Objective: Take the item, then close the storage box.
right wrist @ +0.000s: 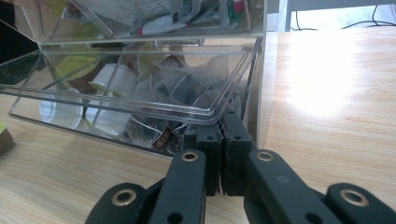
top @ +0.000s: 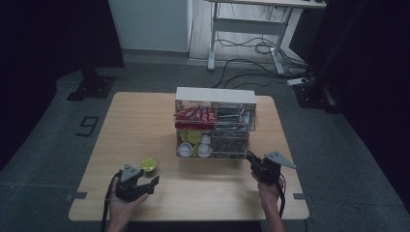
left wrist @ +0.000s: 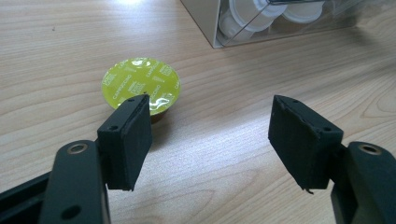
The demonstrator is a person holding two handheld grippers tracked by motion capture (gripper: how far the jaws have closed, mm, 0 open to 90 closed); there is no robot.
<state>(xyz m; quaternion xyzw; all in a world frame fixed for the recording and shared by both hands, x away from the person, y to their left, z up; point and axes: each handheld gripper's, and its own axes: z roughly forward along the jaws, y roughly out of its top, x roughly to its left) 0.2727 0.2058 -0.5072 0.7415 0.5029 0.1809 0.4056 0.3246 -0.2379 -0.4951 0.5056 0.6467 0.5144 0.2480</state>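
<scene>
Capsule (left wrist: 141, 88) sat on tabletop (top: 145, 130), foil lid up, just ahead of your left tongs (left wrist: 210, 140), off toward their left pad, outside gap. Round, no long axis. Left hand far nearer. Yellow-green foil, "cappuccino" print, darker body below. Left tongs spread, empty. Right tongs (right wrist: 220, 140) pressed together at front lip of clear organizer's (top: 215, 123) lower drawer (right wrist: 140, 100); grip on lip likely, unclear.

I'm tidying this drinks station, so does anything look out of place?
One yellow-green coffee capsule sits alone on the table, outside the clear organizer where the other capsules are kept. It lies just ahead of the open left gripper. The organizer's lower drawer is also pulled out.
</scene>
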